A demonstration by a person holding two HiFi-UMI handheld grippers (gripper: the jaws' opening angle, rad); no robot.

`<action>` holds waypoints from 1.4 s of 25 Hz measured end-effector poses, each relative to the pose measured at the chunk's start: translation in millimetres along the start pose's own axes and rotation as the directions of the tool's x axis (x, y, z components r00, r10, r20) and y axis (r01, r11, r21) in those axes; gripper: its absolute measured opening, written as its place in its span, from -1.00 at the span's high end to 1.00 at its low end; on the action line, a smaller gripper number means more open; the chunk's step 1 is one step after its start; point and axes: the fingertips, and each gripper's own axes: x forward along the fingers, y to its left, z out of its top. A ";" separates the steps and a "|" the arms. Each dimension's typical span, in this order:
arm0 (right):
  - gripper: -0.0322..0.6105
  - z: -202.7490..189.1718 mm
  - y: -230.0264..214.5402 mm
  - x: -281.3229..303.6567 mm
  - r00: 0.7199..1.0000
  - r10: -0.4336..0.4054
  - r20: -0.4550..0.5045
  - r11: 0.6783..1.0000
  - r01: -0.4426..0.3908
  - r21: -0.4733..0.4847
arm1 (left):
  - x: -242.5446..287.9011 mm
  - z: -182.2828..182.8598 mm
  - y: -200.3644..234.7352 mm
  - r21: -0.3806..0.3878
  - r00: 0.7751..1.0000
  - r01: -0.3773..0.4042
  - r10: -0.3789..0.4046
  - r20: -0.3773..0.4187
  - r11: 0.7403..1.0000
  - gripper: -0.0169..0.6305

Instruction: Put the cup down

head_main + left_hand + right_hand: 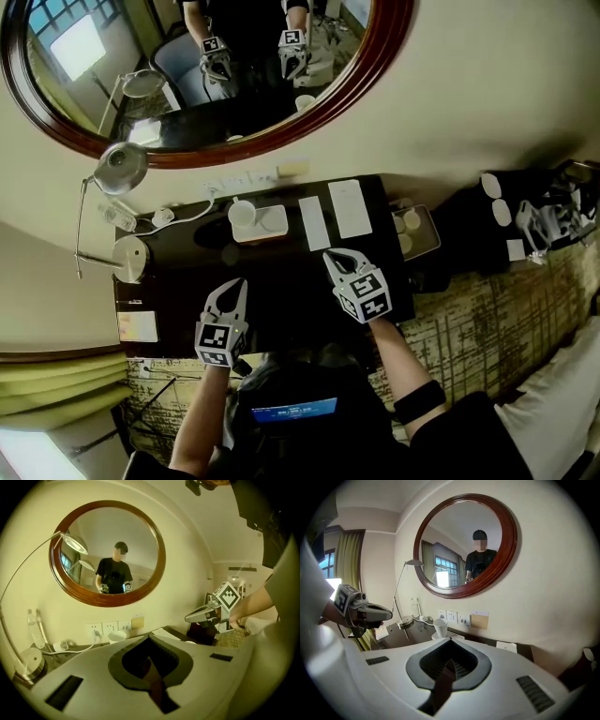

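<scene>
A white cup stands upright on a white tray at the back of the dark desk, near the wall. The right gripper view shows the cup ahead of the jaws, and the left gripper view shows the cup by the sockets. My left gripper hovers over the desk's front left, shut and empty, well short of the cup. My right gripper is over the desk's middle right, also shut with nothing in it. Each gripper sees the other: the right gripper, the left gripper.
A desk lamp with a round base stands at the left, with a water bottle and a cable beside it. White papers lie at the back right, beside a tray of small cups. A round mirror hangs above.
</scene>
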 end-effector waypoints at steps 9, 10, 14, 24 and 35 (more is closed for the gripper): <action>0.89 -10.1 0.0 -6.9 1.000 -0.011 -0.002 1.000 0.012 0.020 | -3.2 -8.1 0.7 -0.047 1.000 -0.006 0.006 -0.001 0.999 0.94; 0.89 -10.5 -0.6 -8.4 1.000 -0.012 -0.001 1.000 0.012 0.021 | -2.7 -8.0 -1.3 -0.048 1.000 -0.005 0.005 0.000 0.999 0.94; 0.89 -14.8 -9.8 -19.3 0.999 -0.032 0.003 0.999 0.032 0.034 | 3.2 -5.7 -18.5 -0.039 1.000 0.010 -0.011 -0.009 0.999 0.95; 0.89 -46.5 -67.3 -51.4 0.991 -0.136 -0.012 0.986 0.136 0.100 | 45.9 -28.6 -94.4 0.015 0.985 0.158 -0.156 -0.079 0.987 0.64; 0.89 -90.6 -127.6 -47.6 0.990 -0.124 -0.062 0.984 0.131 0.124 | 143.1 -87.0 -199.4 -0.021 0.944 0.281 -0.280 -0.177 0.959 -0.62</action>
